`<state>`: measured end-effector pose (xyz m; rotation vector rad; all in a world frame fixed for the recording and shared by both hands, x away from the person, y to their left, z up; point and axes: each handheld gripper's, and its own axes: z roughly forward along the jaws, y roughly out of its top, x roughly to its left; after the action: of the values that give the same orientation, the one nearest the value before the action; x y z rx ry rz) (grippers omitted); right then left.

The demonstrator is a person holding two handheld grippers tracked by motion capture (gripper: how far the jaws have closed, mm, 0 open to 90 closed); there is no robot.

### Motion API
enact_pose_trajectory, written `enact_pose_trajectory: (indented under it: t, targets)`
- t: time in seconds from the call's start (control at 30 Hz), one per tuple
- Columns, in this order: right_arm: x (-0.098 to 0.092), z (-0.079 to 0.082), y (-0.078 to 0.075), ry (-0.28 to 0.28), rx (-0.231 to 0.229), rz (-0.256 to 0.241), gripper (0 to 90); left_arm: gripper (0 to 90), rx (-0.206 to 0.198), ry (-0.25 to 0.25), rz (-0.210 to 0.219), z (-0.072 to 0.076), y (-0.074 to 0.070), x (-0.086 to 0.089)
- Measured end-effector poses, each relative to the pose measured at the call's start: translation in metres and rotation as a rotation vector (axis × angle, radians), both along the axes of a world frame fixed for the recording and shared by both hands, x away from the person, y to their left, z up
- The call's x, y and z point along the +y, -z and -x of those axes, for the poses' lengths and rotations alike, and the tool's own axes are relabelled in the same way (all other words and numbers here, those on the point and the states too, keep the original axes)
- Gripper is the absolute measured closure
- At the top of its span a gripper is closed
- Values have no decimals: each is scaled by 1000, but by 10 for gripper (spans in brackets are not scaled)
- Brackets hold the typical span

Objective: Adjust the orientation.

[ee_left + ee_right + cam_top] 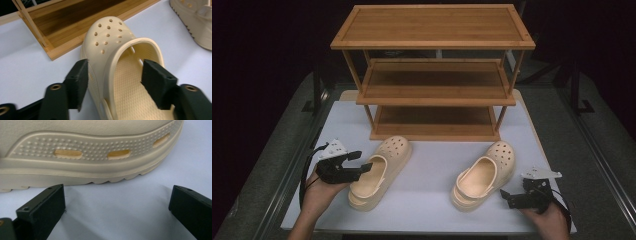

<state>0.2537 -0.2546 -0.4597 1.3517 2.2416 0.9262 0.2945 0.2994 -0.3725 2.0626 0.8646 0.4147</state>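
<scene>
Two cream clogs lie on the white table, toes toward a wooden rack. My left gripper is open and straddles the left clog at its left wall. In the left gripper view one jaw sits outside the left clog and the other inside its opening, the left gripper not closed on the wall. The right clog lies to the right. My right gripper is open just off its outer side. In the right gripper view the right gripper holds nothing, and the right clog's vented side wall fills the top.
A three-tier wooden shoe rack stands at the back of the table, and its bottom shelf is just beyond the left clog's toe. Bare white table lies between the clogs. The table's front edge is close to both hands.
</scene>
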Motion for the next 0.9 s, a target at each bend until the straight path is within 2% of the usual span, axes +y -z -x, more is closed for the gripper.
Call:
enact_pose_trajectory:
  t: [0.2, 0.23, 0.33, 0.37, 0.4, 0.5, 0.6, 0.67, 0.7, 0.73, 0.77, 0.9]
  targets:
    - [0, 0, 0, 1, 3, 2, 1, 254, 0, -5, 5, 5, -5, 11]
    - [0, 0, 0, 1, 4, 1, 1, 204, 1, -11, 9, 6, -5, 14]
    - [0, 0, 0, 1, 5, 0, 2, 166, 3, -53, 13, 7, -2, 29]
    - [0, 0, 0, 1, 5, 0, 2, 145, 3, -53, 13, 7, -2, 29]
    - [0, 0, 0, 1, 4, -3, 2, 137, 1, -77, 8, 6, 1, 37]
    - [0, 0, 0, 1, 3, -4, 2, 104, 4, -100, -10, 5, 5, 45]
    - [0, 0, 0, 1, 3, -1, 2, 88, 24, -143, -22, 0, 16, 57]
    - [0, 0, 0, 1, 3, 0, 2, 64, 45, -178, -40, -6, 30, 65]
    - [0, 0, 0, 1, 3, 0, 2, 41, 45, -178, -40, -6, 30, 65]
    - [0, 0, 0, 1, 4, 1, 2, 20, 71, -190, -59, -10, 40, 67]
    - [0, 0, 0, 1, 4, 1, 2, 19, 71, -190, -59, -10, 40, 67]
    - [0, 0, -1, 1, 2, 3, 2, 0, 78, -215, -113, -16, 60, 68]
